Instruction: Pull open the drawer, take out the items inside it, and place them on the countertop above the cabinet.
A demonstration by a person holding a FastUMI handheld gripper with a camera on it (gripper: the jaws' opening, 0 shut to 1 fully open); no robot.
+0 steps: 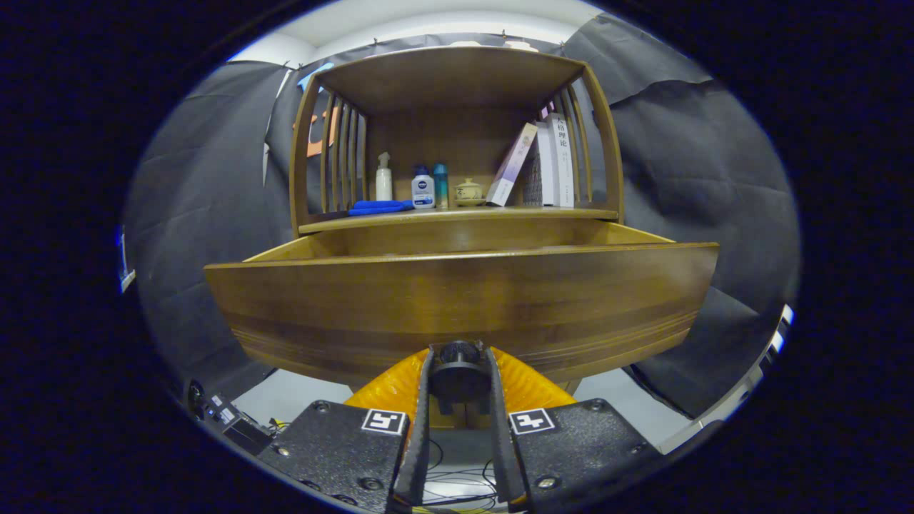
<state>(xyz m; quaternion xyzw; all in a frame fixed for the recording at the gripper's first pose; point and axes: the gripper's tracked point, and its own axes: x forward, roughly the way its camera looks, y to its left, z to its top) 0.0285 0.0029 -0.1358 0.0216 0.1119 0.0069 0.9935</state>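
A wooden drawer (457, 300) stands pulled out from the cabinet, its broad front panel facing me. A dark round knob (459, 364) sits at the lower middle of that panel, and my gripper (459, 368) is shut on it, one finger pressing each side. The drawer's inside is hidden behind its front panel. Above it runs the countertop (457, 216), carrying a blue cloth (380, 207), a white pump bottle (383, 178), a white bottle with a blue cap (423, 188), a teal bottle (440, 184), a small lidded pot (468, 190) and leaning books (543, 164).
A slatted wooden shelf frame (457, 78) encloses the countertop on both sides and above. Black cloth walls (700, 178) surround the cabinet. Cables and a dark box (228, 421) lie on the pale floor below to the left.
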